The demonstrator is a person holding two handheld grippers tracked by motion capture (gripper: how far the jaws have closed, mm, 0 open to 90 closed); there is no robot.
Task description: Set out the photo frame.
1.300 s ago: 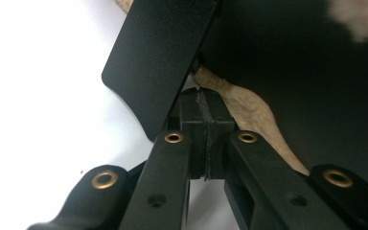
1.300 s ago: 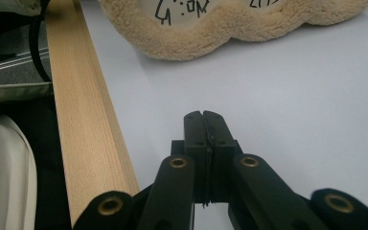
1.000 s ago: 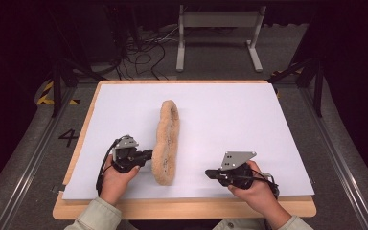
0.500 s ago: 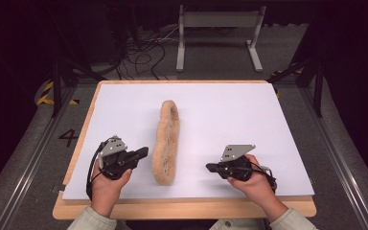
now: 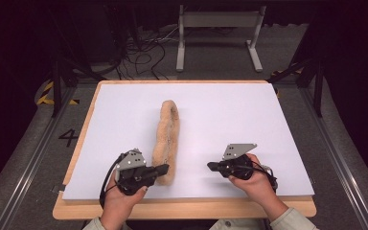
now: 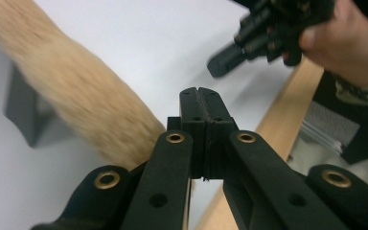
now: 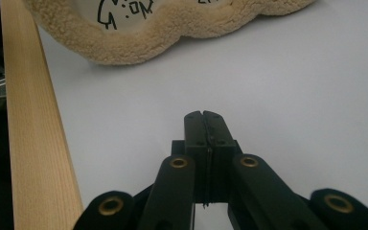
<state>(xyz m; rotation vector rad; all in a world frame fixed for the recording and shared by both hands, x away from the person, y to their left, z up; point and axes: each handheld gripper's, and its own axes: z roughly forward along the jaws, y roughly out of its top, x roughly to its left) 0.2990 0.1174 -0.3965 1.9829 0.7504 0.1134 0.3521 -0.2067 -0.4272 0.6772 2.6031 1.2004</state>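
From the high view, my left hand-held gripper (image 5: 161, 169) has pulled back from the fuzzy tan item (image 5: 166, 139) and then drifted in again; its jaws, which were just closing, are now fully together with nothing between them, and their tips lie just beside the item's near end. My right hand-held gripper (image 5: 212, 166) has hardly moved, jaws also together and empty, well off to the item's other side. I take it the item is released and lying flat on the white desk (image 5: 230, 115).

In the left gripper view the item (image 6: 76, 100) is blurred, just left of my closed jaws; its far end is cut off.

In the right gripper view the item (image 7: 139, 45) lies ahead, apart from my jaws; black writing on its pale inner face is cropped and unreadable.
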